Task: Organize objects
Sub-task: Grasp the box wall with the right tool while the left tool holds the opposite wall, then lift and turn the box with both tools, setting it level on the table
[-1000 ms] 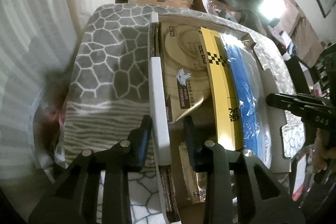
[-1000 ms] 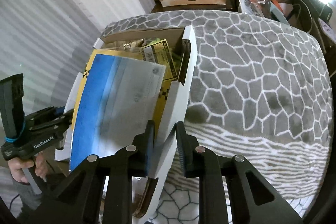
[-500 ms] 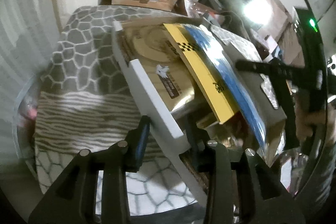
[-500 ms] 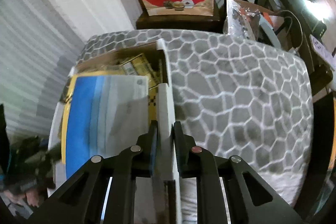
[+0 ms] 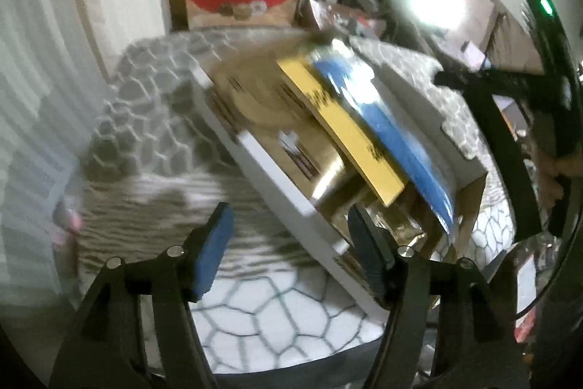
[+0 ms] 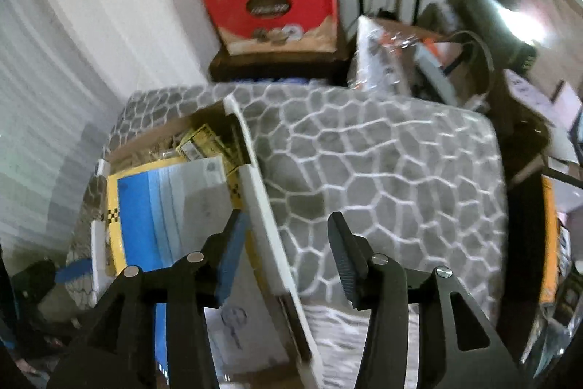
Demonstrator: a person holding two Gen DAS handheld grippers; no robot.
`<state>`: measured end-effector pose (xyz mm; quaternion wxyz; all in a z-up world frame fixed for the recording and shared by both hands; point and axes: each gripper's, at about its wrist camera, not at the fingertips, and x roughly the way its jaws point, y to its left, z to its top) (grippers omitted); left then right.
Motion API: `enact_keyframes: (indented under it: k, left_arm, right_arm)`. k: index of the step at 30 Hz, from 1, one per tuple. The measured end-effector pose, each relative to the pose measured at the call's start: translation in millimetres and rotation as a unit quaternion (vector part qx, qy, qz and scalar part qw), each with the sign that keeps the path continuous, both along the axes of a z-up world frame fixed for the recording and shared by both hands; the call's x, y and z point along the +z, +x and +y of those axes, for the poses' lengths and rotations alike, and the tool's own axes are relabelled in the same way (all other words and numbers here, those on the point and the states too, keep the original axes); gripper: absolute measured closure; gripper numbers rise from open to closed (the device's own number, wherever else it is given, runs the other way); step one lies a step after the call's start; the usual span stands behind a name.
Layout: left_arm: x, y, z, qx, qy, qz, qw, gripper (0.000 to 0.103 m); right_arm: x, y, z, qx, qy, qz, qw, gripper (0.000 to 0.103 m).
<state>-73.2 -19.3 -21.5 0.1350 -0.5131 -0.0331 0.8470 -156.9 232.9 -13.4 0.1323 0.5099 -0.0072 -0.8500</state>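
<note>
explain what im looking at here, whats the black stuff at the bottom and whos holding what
There is no robot here: a person holds a hand-held gripping tool in each hand, and each tool carries a wide-angle camera looking along its fingers. The black prongs at the bottom are those fingers. One picture comes from the left tool, the other from the right tool. Between them sits a white cardboard box on a grey cobble-pattern cover. The box holds a yellow packet, a blue-and-white packet and gold packets. Both tools straddle a box wall, but their jaws are opening, so nothing is gripped.
</note>
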Motion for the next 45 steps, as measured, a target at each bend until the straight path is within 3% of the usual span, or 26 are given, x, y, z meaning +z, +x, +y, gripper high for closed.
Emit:
enact_keyframes:
  k: [1,7,13,18,24,31,33,37,40,45]
  left_arm:
    - [6.4,-3.3,-7.3,0.007,0.004,0.008,0.9999,0.03]
    - [17.7,-39.9,-45.3,0.053,0.056,0.01,0.997,0.022]
    - [2.1,-79.5,-52.4,0.066,0.061,-0.007,0.9959,0.021]
    - [-15.1,-103.0,-50.1,0.073,0.043,-0.006,0.9964,0.021]
    - [-28.8,-126.1,-48.9,0.059,0.074,-0.016,0.9954,0.024]
    - [-45.5,-143.8,-43.6,0.036,0.131,-0.05,0.9895,0.026]
    - [-46.6,-145.2,-40.9,0.034,0.128,-0.049,0.99,0.027]
    - [-46.9,-143.4,-40.9,0.028,0.104,-0.039,0.9935,0.044]
    - [-46.7,-138.2,-49.0,0.023,0.124,-0.04,0.9912,0.046]
    - [-47.9,-123.1,-47.0,0.007,0.137,-0.048,0.9893,0.049]
  right_arm:
    - [6.0,7.6,9.1,-0.011,-0.015,0.002,1.0,0.055]
    - [14.8,48.7,39.8,-0.039,-0.076,-0.005,0.996,0.055]
    - [4.9,91.1,58.5,-0.059,-0.143,-0.03,0.988,0.05]
    - [-10.7,118.3,62.4,-0.074,-0.205,-0.052,0.975,0.05]
    - [-24.2,135.9,50.7,-0.071,-0.255,-0.075,0.962,0.05]
    - [-40.7,135.9,33.7,-0.066,-0.288,-0.092,0.951,0.05]
    - [-43.6,133.7,31.4,-0.07,-0.289,-0.089,0.95,0.051]
    - [-49.5,129.4,29.4,-0.076,-0.29,-0.092,0.95,0.051]
    - [-52.5,129.9,32.4,-0.079,-0.3,-0.097,0.946,0.054]
    - [-47.2,120.0,41.5,-0.1,-0.273,-0.083,0.953,0.054]
